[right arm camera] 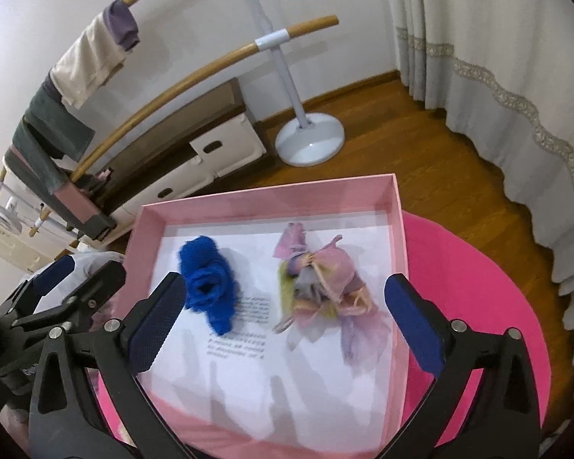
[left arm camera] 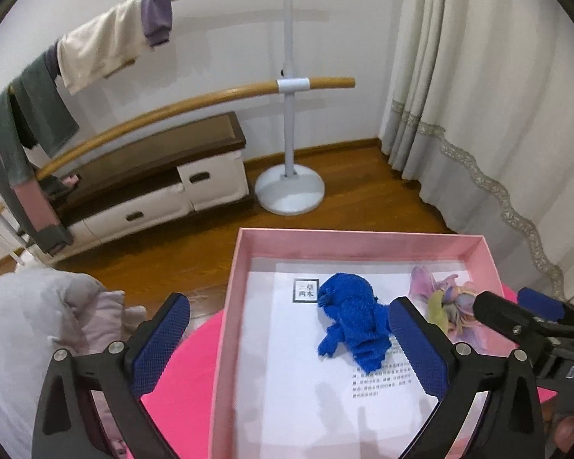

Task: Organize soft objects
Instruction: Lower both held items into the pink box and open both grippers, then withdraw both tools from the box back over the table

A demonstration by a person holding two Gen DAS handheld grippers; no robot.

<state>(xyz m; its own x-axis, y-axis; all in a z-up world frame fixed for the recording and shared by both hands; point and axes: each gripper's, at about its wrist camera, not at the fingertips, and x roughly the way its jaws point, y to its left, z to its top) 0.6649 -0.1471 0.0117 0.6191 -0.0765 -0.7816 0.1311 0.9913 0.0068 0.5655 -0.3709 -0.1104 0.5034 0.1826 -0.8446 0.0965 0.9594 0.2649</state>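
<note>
A pink box (left arm camera: 229, 287) (right arm camera: 398, 229) with a white printed sheet inside sits on a bright pink round table (left arm camera: 195, 375) (right arm camera: 478, 287). In it lie a blue knitted soft toy (left arm camera: 352, 325) (right arm camera: 210, 287) and a pastel pink doll (left arm camera: 440, 298) (right arm camera: 325, 287) to its right. My left gripper (left arm camera: 287, 340) is open and empty above the box's left side, near the blue toy. My right gripper (right arm camera: 287, 306) is open and empty above the doll and also shows in the left wrist view (left arm camera: 516, 313).
A grey plush cushion (left arm camera: 38, 325) lies left of the table. Behind stand a wooden-bar clothes rack (left arm camera: 291, 88) with hanging garments (left arm camera: 99, 53), a low drawer bench (left arm camera: 164, 183), and curtains (left arm camera: 497, 95) on the right. Wooden floor (left arm camera: 363, 191) surrounds the table.
</note>
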